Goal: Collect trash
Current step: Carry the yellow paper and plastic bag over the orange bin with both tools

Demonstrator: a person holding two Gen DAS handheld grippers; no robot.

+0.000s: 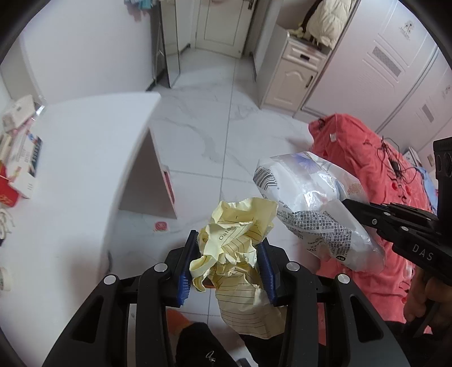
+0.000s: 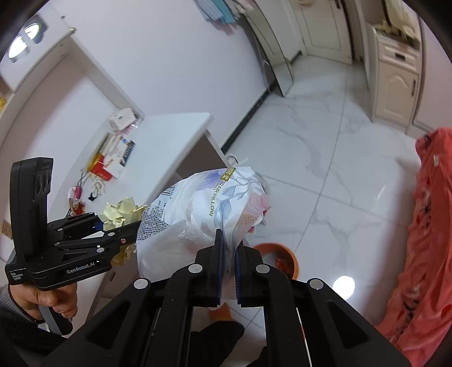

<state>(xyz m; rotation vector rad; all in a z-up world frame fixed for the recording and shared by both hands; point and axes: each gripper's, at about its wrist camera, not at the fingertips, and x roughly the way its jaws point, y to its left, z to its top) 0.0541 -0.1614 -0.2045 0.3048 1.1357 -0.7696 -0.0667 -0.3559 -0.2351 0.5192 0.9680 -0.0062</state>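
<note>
- Left wrist view: left gripper (image 1: 228, 254) pinches crumpled yellow paper (image 1: 237, 240) above the floor, likely for carrying.
- Right gripper (image 2: 228, 254) clamps the plastic pillow bag (image 2: 203, 209), lifted near the orange bin (image 2: 279, 254).

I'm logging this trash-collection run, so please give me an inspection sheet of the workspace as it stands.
Surface: white desk, bare in the middle; white marbled floor tiles.
Job's things: crumpled yellow lined paper; plastic pillow bag; orange bin on the floor below the bag.
Clutter: boxes and booklets at the desk's wall side; small red wrapper on the floor.
Grippers: left hand-held gripper shut on the paper; right hand-held gripper shut on the bag.
Cables: black cord lying on the red bedspread.
Surroundings: cream cabinet, wardrobe doors, white door.
</note>
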